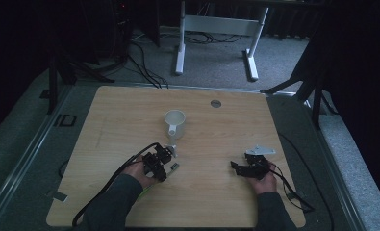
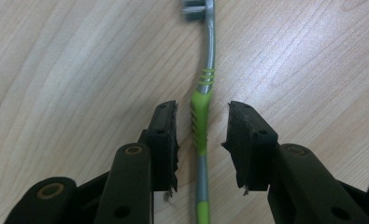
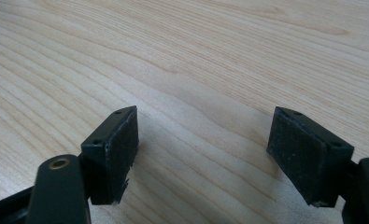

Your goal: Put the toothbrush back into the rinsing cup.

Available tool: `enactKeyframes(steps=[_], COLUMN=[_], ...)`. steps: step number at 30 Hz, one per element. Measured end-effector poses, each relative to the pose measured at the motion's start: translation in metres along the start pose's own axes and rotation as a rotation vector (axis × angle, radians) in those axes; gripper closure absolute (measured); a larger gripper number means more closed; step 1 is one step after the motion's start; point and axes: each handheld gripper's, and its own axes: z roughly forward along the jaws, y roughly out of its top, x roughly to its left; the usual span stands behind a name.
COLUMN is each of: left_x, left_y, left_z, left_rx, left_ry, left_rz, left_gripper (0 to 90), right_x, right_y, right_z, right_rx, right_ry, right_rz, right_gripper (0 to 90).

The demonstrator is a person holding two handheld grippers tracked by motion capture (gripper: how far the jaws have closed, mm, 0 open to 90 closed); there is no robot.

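Observation:
A toothbrush (image 2: 200, 121) with a grey and green handle lies flat on the wooden table (image 1: 130, 110), its head (image 2: 194, 9) pointing away from the camera in the left gripper view. My left gripper (image 2: 203, 109) is low over it, one jaw on each side of the green grip, and a gap shows on both sides, so the pads do not press on it. In the high view the left gripper (image 1: 164, 166) is near the table's middle front. My right gripper (image 3: 205, 121) stands open over bare wood at the front right (image 1: 235, 167), with nothing between its jaws.
A white mug (image 1: 174, 122) stands upright just beyond the left gripper, its handle toward me. A small round grommet (image 1: 216, 103) is set in the table's far side. Past the far edge are floor cables and a white desk frame (image 1: 216, 29).

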Motion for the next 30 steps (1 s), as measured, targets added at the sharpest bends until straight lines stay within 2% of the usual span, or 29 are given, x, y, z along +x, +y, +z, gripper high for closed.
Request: enactKeyframes(steps=[12, 20, 30], left_x=[-0.002, 0.000, 0.004], left_y=[0.003, 0.006, 0.008], left_z=[0.008, 0.015, 0.018], left_rx=[0.036, 0.083, 0.096], left_ry=[-0.007, 0.002, 0.015], left_rz=[0.001, 0.020, 0.000], left_gripper=[67.4, 70.4, 73.2], right_x=[0.000, 0.000, 0.000], right_y=[0.000, 0.000, 0.000], right_z=[0.000, 0.000, 0.000], right_rx=[0.000, 0.000, 0.000], right_ry=[0.001, 0.001, 0.001], right_rz=[0.000, 0.000, 0.000], right_gripper=[24.3, 24.3, 24.2])
